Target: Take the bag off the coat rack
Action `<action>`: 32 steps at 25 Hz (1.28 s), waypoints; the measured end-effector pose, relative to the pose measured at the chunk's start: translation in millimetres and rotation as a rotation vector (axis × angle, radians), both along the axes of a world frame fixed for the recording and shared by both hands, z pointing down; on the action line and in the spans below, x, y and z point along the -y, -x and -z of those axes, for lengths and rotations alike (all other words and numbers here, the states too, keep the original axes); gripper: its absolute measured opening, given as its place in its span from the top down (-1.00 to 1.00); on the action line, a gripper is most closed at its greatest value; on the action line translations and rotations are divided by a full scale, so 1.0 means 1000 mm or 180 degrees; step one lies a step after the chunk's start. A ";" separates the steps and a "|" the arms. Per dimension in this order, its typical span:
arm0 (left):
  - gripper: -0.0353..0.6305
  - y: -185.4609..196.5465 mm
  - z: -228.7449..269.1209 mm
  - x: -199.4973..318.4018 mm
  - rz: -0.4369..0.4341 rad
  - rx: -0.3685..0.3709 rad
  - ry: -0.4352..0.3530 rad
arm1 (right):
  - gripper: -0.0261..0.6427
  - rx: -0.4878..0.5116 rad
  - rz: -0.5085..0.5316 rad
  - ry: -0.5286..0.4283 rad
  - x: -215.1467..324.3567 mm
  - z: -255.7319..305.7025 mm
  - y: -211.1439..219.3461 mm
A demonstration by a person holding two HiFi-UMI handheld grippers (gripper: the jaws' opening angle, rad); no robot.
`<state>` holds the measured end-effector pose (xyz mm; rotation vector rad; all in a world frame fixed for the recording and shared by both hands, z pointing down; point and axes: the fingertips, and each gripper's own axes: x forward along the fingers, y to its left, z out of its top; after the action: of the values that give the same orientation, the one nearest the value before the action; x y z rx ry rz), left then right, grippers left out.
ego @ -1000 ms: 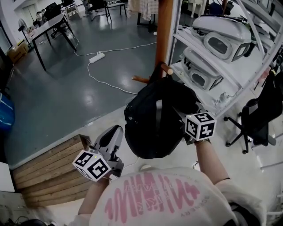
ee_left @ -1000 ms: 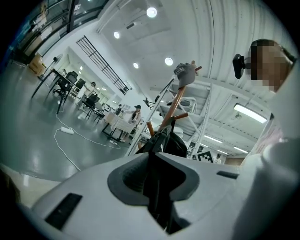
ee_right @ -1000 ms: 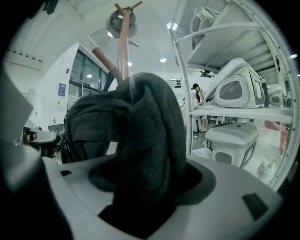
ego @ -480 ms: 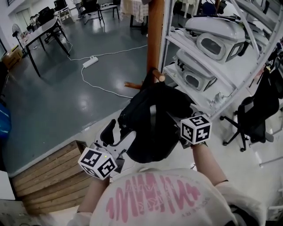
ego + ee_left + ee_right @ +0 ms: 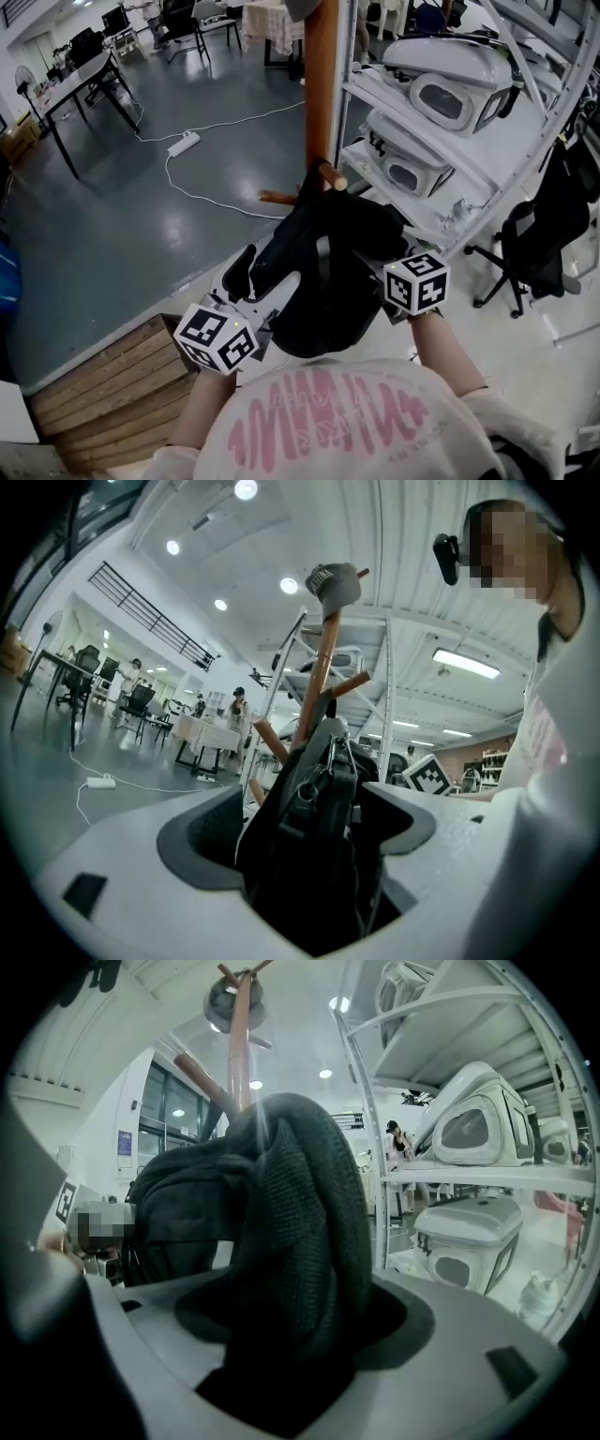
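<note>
A: Bag is hanging from the coat rack peg. Left gripper is opening around it, and right gripper is pinching its fabric.
B: Left needs clamping first, then 2 grippers lifting together, clearing the peg.

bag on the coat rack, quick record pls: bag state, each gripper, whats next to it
bag: black, hanging on the wooden coat rack
left gripper: jaws opening, bag between them, not clamped
right gripper: shut on the bag's padded strap
beside: white shelving on the right
task: bag not off yet
</note>
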<state>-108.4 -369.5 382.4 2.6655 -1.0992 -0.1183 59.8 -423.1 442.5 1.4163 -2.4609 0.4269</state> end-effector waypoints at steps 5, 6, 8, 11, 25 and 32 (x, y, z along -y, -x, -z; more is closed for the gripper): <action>-0.24 -0.013 -0.007 0.008 -0.0285 0.0196 -0.0128 | -0.07 0.0035 0.0026 -0.0016 0.002 -0.001 0.000; -0.24 -0.014 -0.009 0.012 -0.0308 0.0149 -0.0078 | -0.07 0.0050 0.0031 -0.0016 0.002 0.000 0.000; -0.23 -0.013 -0.011 0.018 -0.0363 -0.0026 0.0038 | -0.09 0.0088 0.0047 -0.0002 0.004 0.000 -0.001; 0.00 -0.014 -0.011 0.021 -0.0448 -0.0121 0.0085 | -0.11 0.0108 0.0059 0.0019 0.004 -0.001 0.000; 0.45 -0.016 -0.017 0.022 -0.0714 0.0113 0.0165 | -0.02 0.0099 -0.0034 -0.0081 0.001 -0.001 0.000; 0.46 -0.013 -0.017 0.022 -0.0705 0.0018 0.0251 | 0.20 0.0020 -0.0181 0.0002 -0.014 -0.002 0.004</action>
<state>-95.9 -392.0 399.6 2.6955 -0.7857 -0.0253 56.2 -408.9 444.8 1.4900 -2.4301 0.4447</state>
